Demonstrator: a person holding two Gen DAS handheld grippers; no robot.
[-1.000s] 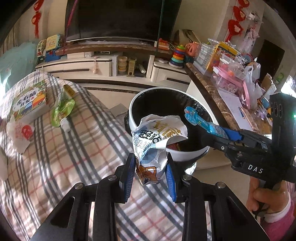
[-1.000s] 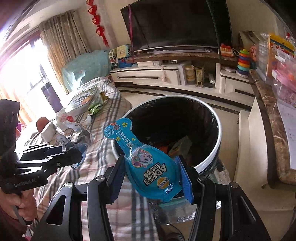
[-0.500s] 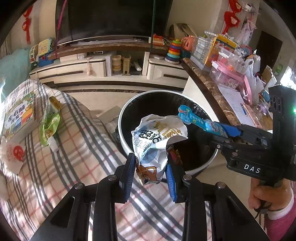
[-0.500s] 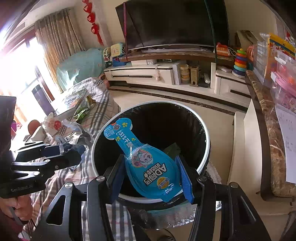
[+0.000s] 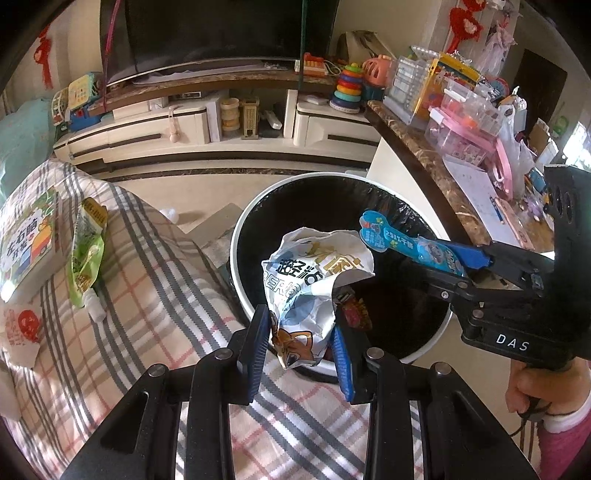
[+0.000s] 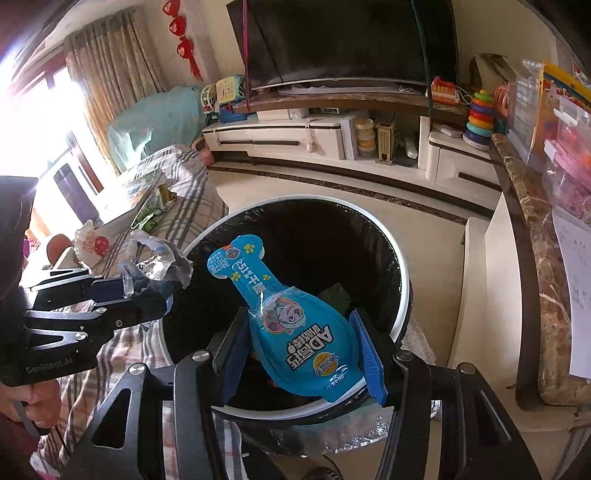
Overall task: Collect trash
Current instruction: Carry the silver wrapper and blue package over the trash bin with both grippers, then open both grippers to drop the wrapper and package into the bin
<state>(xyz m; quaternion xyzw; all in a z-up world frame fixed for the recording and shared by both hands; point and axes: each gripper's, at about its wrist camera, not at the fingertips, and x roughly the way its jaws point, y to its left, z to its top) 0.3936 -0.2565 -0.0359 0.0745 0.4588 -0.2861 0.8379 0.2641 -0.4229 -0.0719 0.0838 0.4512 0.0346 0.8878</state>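
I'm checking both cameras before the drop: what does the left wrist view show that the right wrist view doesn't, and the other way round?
Only the left wrist view shows the printed face of the crumpled white wrapper clamped in the left gripper, and the whole green pouch on the plaid cloth.

Only the right wrist view shows the blue package face-on in the right gripper, plus the curtains.

Both show the black-lined trash bin under the held items, and the TV.

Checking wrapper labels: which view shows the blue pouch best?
The right wrist view: the blue pouch faces the camera whole, held between the right gripper's jaws above the bin. The left wrist view shows it side-on, foreshortened.
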